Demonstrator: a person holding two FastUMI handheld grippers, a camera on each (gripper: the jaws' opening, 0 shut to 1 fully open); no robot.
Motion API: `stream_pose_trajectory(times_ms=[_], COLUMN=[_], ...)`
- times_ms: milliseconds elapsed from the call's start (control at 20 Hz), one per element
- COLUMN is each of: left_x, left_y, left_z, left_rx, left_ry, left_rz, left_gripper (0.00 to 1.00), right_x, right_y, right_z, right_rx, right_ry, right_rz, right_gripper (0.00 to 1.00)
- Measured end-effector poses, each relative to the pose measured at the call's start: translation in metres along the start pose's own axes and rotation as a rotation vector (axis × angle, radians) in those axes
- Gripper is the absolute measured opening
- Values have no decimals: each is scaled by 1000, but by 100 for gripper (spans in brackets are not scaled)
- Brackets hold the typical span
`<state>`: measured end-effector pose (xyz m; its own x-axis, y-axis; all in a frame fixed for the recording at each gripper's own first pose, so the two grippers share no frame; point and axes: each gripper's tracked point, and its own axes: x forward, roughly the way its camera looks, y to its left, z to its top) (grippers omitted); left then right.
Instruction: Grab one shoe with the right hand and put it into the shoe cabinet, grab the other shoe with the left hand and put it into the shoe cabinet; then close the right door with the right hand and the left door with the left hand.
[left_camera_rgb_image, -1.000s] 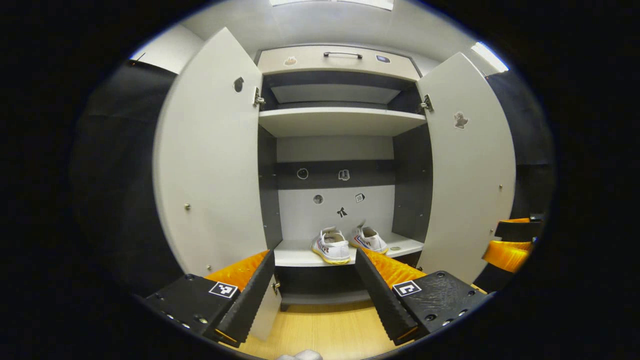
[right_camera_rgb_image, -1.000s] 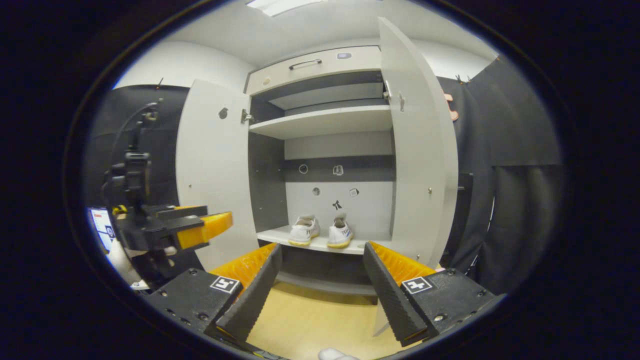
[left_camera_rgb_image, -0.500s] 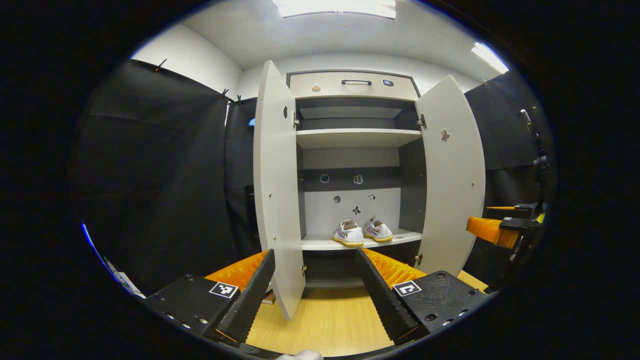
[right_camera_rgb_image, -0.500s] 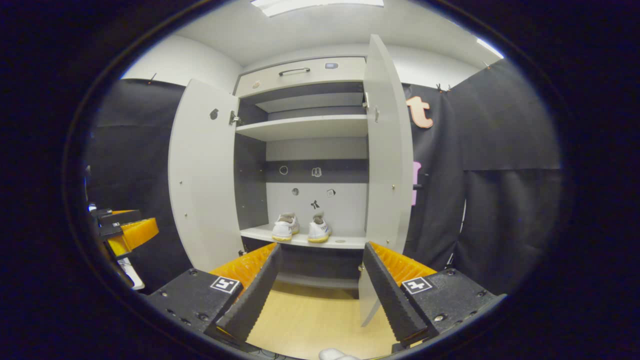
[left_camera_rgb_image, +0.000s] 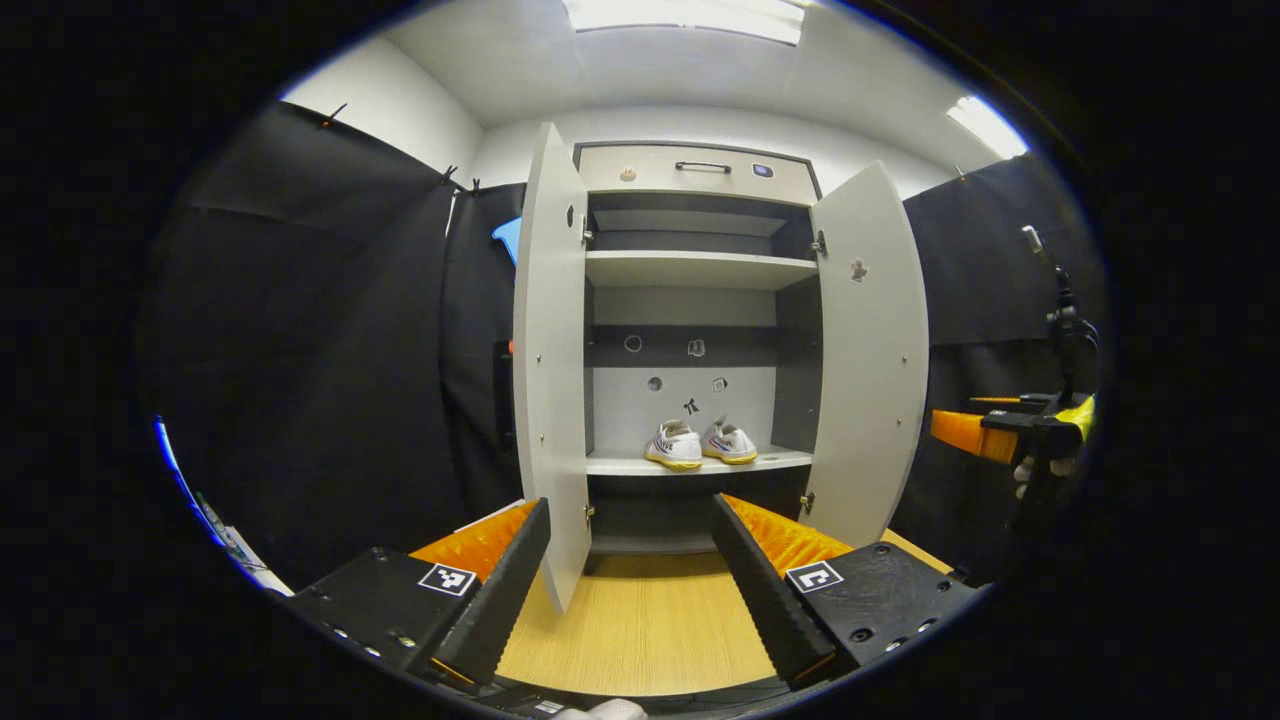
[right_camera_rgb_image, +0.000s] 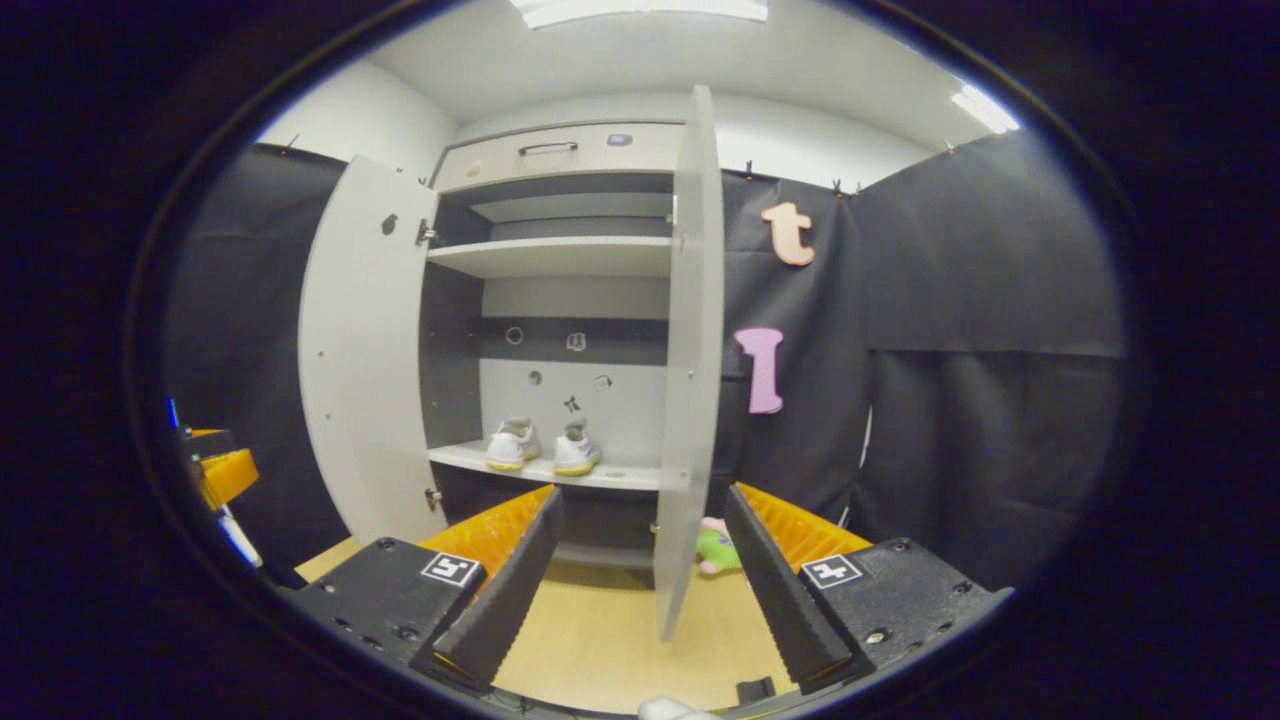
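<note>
A black-draped booth with a pale wooden floor surrounds the shoe cabinet. At 10 o'clock in the left gripper view, the left door stands edge-on; your left gripper is wide open and empty. Both shoes sit side by side on the lower shelf. The right door hangs at 12 o'clock in the right gripper view, between the spread, empty fingers of your right gripper. Judged next: press that door's outer face, swinging steadily toward 11 o'clock.
</note>
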<state>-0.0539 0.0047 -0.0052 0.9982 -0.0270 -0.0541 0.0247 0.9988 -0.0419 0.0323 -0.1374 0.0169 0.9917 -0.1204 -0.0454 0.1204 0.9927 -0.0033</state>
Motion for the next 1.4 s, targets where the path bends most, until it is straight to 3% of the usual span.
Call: stream_pose_trajectory(times_ms=[250, 500, 750, 800, 950, 1000, 1200, 1400], left_x=[-15, -20, -27, -27, -29, -29, -34, -38], left_y=[-5, -2, -2, 1, 9, 10, 18, 26], left_z=[-3, -8, -15, -18, -22, -24, -30, -35], left_rx=[4, -10, -32, -35, -58, -73, -101, -100], left_ry=[-1, 18, 35, 47, 41, 38, 37, 49], left_rz=[8, 49, 78, 87, 107, 110, 115, 122], left_gripper=[97, 97, 97, 100, 97, 97, 95, 95], right_x=[34, 87, 118, 119, 119, 118, 115, 113], right_y=[-86, -112, -108, -107, -100, -96, -82, -46], right_z=[23, 21, 30, 32, 36, 37, 39, 36], right_rx=[-13, 13, 6, -12, -54, -72, -82, -42], right_ry=[-35, -11, -20, -33, -31, -26, -17, -22], right_rz=[-175, -205, -190, -184, -161, -157, -173, -96], right_gripper=[100, 100, 100, 94, 87, 92, 84, 84])
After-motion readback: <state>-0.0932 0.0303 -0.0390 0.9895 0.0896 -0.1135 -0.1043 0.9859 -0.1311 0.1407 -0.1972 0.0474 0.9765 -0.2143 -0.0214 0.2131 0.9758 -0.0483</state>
